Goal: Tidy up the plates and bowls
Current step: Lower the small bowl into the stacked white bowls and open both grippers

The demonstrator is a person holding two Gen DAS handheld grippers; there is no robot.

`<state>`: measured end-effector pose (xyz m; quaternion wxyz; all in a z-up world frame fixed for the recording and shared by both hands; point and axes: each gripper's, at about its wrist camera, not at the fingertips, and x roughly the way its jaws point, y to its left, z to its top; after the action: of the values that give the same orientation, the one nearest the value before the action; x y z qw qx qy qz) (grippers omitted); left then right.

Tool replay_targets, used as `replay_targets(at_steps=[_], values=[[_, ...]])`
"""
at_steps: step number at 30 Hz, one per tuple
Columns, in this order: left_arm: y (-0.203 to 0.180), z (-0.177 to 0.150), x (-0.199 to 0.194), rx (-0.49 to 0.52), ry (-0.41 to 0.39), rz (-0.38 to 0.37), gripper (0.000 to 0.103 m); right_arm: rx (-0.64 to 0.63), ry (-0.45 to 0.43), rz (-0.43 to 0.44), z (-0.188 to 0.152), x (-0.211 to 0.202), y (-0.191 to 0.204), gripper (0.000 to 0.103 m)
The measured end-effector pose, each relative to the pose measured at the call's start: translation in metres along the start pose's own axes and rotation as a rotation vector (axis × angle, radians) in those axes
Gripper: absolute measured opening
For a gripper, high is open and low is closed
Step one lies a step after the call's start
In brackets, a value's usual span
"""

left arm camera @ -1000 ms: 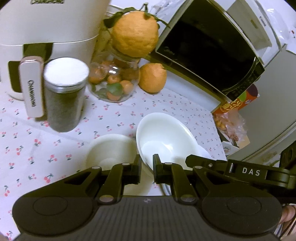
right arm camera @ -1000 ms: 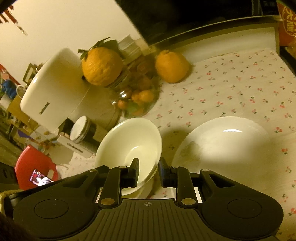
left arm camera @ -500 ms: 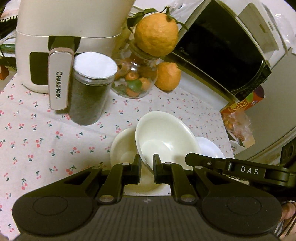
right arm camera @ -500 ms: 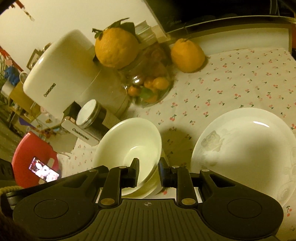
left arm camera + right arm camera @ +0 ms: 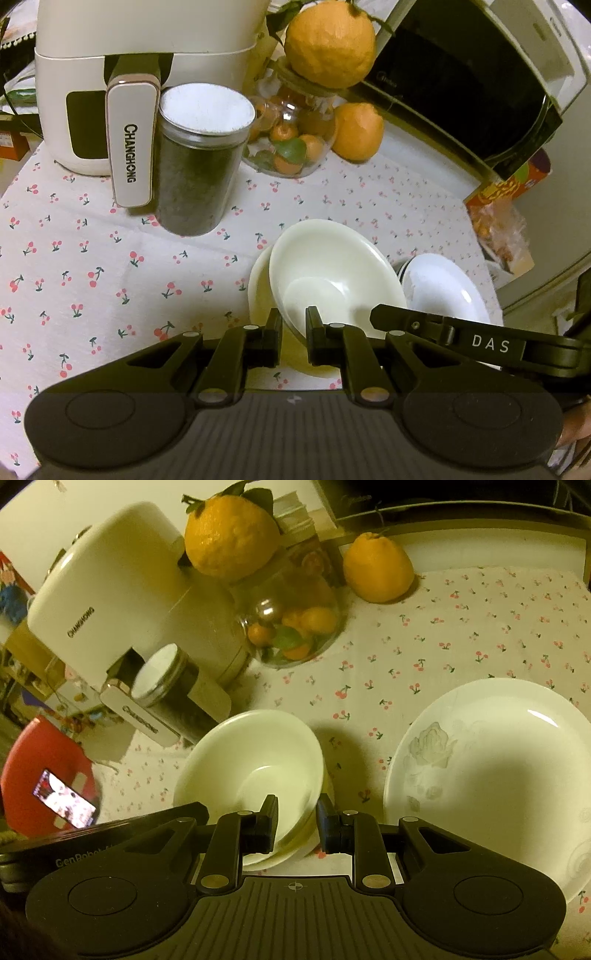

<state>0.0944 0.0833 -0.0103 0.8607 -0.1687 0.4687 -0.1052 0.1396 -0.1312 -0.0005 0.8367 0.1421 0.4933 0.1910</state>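
Observation:
A white bowl point(image 5: 332, 266) point(image 5: 251, 753) hangs tilted, gripped from two sides. My left gripper point(image 5: 293, 332) is shut on its near rim. My right gripper point(image 5: 297, 823) is shut on the rim too, one finger inside the bowl and one outside; its finger point(image 5: 406, 321) shows at the bowl's right in the left wrist view. Right beneath sits a second white bowl point(image 5: 258, 291) point(image 5: 291, 853) on the cherry-print cloth; I cannot tell whether the two touch. A wide white plate point(image 5: 498, 775) point(image 5: 439, 288) with a grey rose lies to the right.
Behind the bowls stand a dark jar with a white lid point(image 5: 199, 166), a white air fryer point(image 5: 110, 55) and a glass jar of small oranges point(image 5: 291, 147) topped by a big orange point(image 5: 328, 40). A microwave point(image 5: 461, 81) is back right. A red stool point(image 5: 48, 775) stands off the table's left.
Both grippers carried the bowl across and slightly down until it hangs over the second bowl, which earlier lay apart to its left. The plate now lies farther right of it.

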Motion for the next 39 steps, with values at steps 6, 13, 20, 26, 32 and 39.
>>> replay_targets(at_steps=[6,13,20,26,32,39], values=[[-0.004,-0.002,0.006,0.052,0.016,0.032,0.013,-0.041,0.001,-0.031,0.0,0.003,0.005,0.022],[-0.01,-0.003,0.006,0.119,0.005,0.06,0.014,-0.071,0.004,-0.055,-0.001,0.006,0.008,0.022],[-0.011,-0.003,0.006,0.142,-0.002,0.07,0.014,-0.109,0.003,-0.075,-0.004,0.006,0.011,0.022],[-0.015,-0.006,0.006,0.201,-0.019,0.088,0.015,-0.116,0.003,-0.077,-0.004,0.005,0.011,0.024],[-0.018,-0.009,0.007,0.263,-0.035,0.104,0.021,-0.124,-0.003,-0.082,-0.005,0.003,0.008,0.024],[-0.02,-0.014,0.009,0.333,-0.048,0.11,0.052,-0.102,0.002,-0.077,-0.003,0.0,0.002,0.038]])
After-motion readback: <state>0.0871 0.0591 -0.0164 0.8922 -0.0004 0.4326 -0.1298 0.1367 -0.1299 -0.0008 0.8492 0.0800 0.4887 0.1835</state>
